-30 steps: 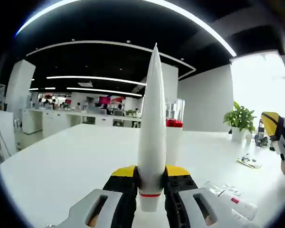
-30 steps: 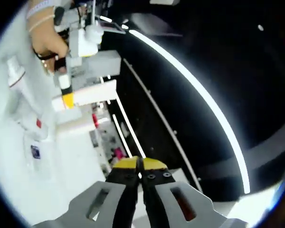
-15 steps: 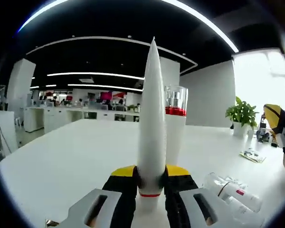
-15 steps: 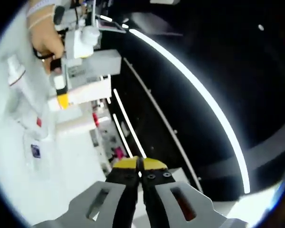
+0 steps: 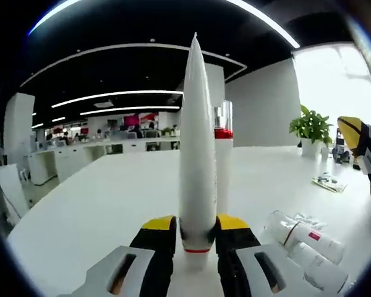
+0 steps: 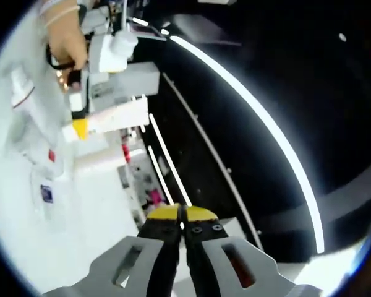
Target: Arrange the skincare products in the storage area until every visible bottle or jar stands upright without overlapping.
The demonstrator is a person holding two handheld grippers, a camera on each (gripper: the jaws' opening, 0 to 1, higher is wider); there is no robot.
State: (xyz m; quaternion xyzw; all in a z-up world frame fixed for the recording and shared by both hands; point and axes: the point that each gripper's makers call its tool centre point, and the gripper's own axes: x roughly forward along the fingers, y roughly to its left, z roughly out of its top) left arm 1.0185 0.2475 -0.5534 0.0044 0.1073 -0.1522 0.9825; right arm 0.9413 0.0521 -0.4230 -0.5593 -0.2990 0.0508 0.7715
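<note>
My left gripper (image 5: 196, 230) is shut on a tall white tube (image 5: 196, 142) that points straight up, with its cap end and a thin red line down between the jaws. Close behind the tube stands a white bottle (image 5: 223, 161) with a red band and a clear cap, partly hidden. Two white bottles (image 5: 309, 238) lie on their sides on the white table (image 5: 99, 204) at the right. My right gripper (image 6: 182, 213) is shut with nothing in it and points at the ceiling. Its yellow tip (image 5: 357, 148) shows at the far right of the left gripper view. The right gripper view shows the left gripper (image 6: 80, 120) in a hand (image 6: 67, 43).
A potted plant (image 5: 312, 127) and a small flat packet (image 5: 326, 181) sit far right on the table. Lying products with red and blue labels (image 6: 46, 179) show at the left of the right gripper view. Open table stretches left of the tube.
The left gripper view has shifted a little with the tube still held; the red-banded bottle now sits more hidden behind the tube and the lying bottles show more. The right gripper stays shut and still.
</note>
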